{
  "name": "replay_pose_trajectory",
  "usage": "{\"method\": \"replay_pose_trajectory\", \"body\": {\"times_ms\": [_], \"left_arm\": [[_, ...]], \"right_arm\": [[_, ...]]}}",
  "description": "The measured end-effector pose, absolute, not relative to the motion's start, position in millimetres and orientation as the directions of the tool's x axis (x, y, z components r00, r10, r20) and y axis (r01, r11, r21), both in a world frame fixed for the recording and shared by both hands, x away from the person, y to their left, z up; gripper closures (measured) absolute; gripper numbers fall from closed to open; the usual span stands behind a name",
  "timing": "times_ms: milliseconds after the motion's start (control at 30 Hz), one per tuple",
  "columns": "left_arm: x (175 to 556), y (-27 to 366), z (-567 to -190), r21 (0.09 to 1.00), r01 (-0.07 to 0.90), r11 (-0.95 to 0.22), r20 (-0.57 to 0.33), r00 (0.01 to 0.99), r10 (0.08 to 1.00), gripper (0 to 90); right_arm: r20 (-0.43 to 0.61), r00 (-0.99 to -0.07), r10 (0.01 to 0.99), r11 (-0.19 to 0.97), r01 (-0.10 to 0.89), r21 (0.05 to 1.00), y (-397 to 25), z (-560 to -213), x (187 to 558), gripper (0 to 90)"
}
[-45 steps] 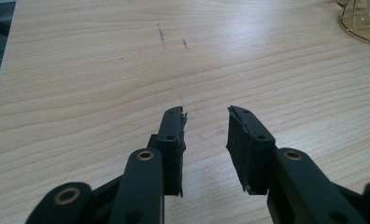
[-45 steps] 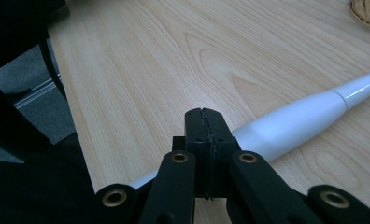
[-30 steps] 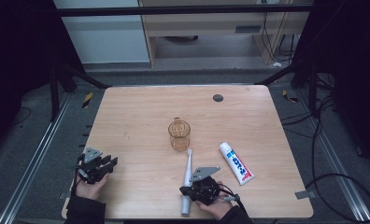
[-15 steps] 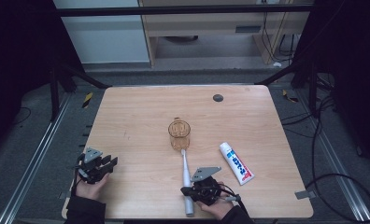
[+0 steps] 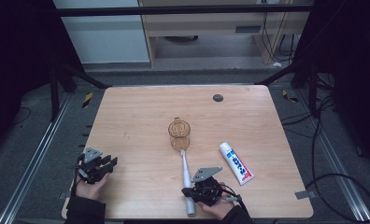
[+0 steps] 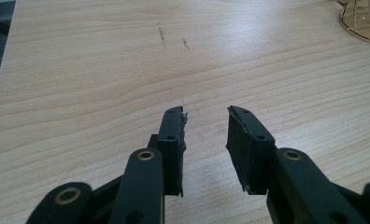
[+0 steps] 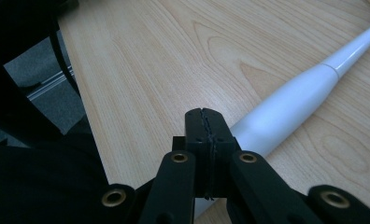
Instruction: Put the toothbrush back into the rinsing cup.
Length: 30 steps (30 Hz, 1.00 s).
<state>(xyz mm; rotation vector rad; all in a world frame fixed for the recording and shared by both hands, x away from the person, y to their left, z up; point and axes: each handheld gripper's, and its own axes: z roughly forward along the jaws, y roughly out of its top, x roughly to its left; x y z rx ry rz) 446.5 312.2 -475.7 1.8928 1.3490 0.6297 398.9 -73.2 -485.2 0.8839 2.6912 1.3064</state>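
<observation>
A smooth white electric toothbrush [image 5: 186,179] lies on the pale wood-grain table [image 5: 141,121], head by the amber glass cup [image 5: 179,134]. The right gripper [image 7: 205,122], jaws together, touches its handle; the left gripper [image 6: 205,125] rests jaws apart.

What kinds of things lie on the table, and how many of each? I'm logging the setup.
Electric toothbrush: 1
Toothpaste tube: 1
Amber glass cup: 1
Total: 3

Toothbrush [image 7: 290,105] – glossy white plastic, smooth; table [image 5: 141,116] – matt pale wood grain; cup [image 5: 179,132] beside brush tip – amber wire mesh.
</observation>
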Motion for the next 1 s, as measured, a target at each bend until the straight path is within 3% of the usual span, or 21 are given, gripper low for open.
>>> {"method": "replay_pose_trajectory", "body": {"times_ms": [1000], "left_arm": [[446.5, 312.0, -475.7, 0.781, 0.593, -0.196, -0.017, 0.334, 0.942, 66.7]], "right_arm": [[0.209, -0.818, 0.536, 0.489, 0.502, 0.713, -84.7, -484.4, 399.9, 89.9]]}}
